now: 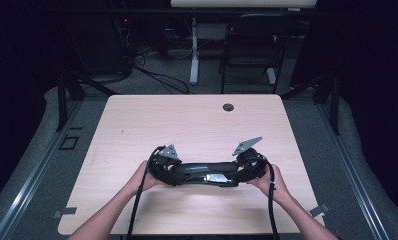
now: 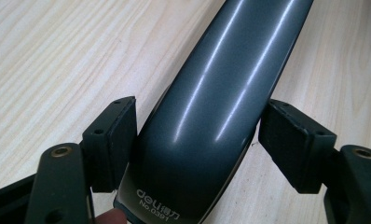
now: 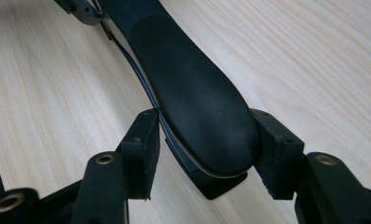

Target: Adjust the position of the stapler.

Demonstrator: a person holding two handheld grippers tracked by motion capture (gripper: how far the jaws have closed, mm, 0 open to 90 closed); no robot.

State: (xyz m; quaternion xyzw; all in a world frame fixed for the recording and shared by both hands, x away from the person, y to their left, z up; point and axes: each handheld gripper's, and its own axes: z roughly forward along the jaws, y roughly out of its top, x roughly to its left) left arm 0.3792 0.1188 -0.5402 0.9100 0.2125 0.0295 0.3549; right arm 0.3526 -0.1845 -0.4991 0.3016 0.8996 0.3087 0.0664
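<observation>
On the wooden table point(image 1: 137, 120), your left gripper point(image 1: 173, 172) pinches the stapler's point(image 1: 207, 173) glossy end while your right gripper point(image 1: 247, 169) clamps its matte end.

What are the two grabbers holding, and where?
One long stapler: left gripper at its glossy printed end, right gripper squeezing its matte handle end.
</observation>
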